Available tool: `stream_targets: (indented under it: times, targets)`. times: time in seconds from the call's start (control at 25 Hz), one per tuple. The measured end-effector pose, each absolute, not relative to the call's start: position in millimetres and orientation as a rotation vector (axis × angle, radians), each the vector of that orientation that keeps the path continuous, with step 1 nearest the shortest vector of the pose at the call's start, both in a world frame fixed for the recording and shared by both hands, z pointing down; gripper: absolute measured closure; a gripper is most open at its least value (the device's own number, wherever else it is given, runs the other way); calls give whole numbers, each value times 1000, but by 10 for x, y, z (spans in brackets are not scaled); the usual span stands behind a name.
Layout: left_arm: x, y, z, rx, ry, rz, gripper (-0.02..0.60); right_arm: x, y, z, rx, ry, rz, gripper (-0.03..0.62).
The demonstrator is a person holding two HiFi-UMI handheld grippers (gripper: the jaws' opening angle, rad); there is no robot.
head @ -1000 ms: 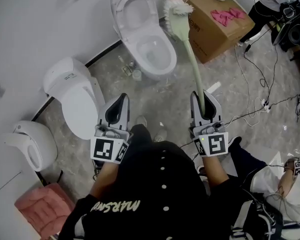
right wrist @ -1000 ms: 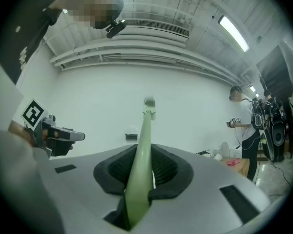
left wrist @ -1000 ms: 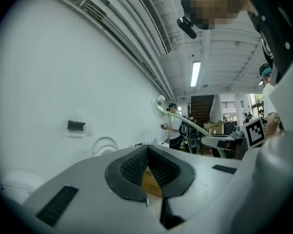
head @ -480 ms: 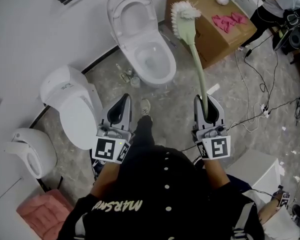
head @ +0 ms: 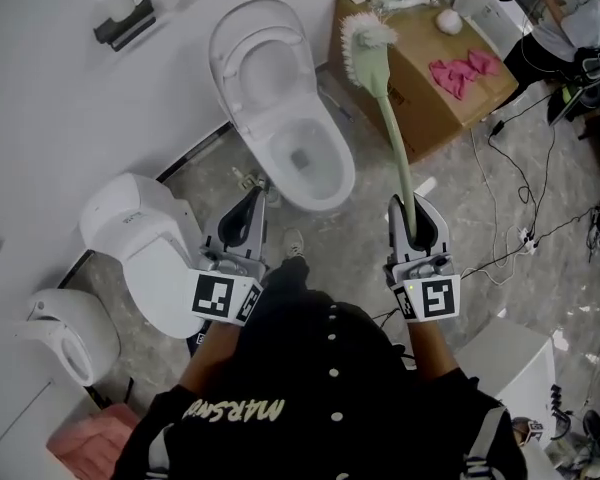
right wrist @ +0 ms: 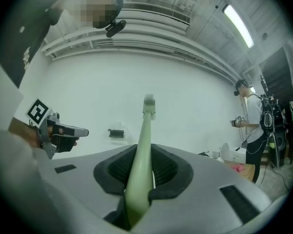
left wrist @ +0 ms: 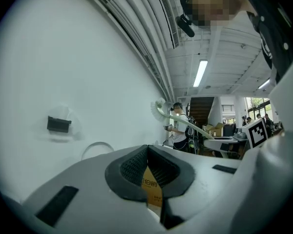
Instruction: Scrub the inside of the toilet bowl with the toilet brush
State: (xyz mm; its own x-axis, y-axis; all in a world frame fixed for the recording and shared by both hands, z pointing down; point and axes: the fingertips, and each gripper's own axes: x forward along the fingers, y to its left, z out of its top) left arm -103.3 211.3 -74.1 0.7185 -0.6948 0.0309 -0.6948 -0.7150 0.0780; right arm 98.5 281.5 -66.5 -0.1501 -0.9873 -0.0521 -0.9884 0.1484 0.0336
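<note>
- Two grippers are held side by side over the grey floor (head: pixel 460 198), on the near side of an open toilet bowl (head: pixel 332 183) whose lid stands raised against the white wall.
- The right gripper (head: pixel 412 208) is clamped on the pale green handle of the toilet brush (head: pixel 388 108), which runs out between its pads.
- The brush's white bristle head (head: pixel 365 33) is up in the air, right of the bowl and outside it, in front of a cardboard box (head: pixel 435 103).
- The left gripper (head: pixel 250 203) has its jaws closed tip to tip, with nothing held.
- A pink cloth (head: pixel 463 73) lies on the box.
- Two more white toilets (head: pixel 145 248) sit further left along the wall.
</note>
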Motion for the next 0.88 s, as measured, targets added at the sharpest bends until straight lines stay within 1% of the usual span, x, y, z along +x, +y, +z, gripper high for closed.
stream_targets:
  times: [0.4, 0.6, 0.88]
  targets:
    - [-972, 1072, -870, 2825, -1099, -10, 556, 1006, 1758, -783, -2053, 2358, 86, 510]
    - [-943, 798, -883, 2837, -1075, 5, 556, 1007, 1469, -754, -2050, 2362, 60, 510]
    - [-735, 699, -791, 2830, -1062, 42, 556, 1172, 1286, -610, -2046, 2405, 19, 511]
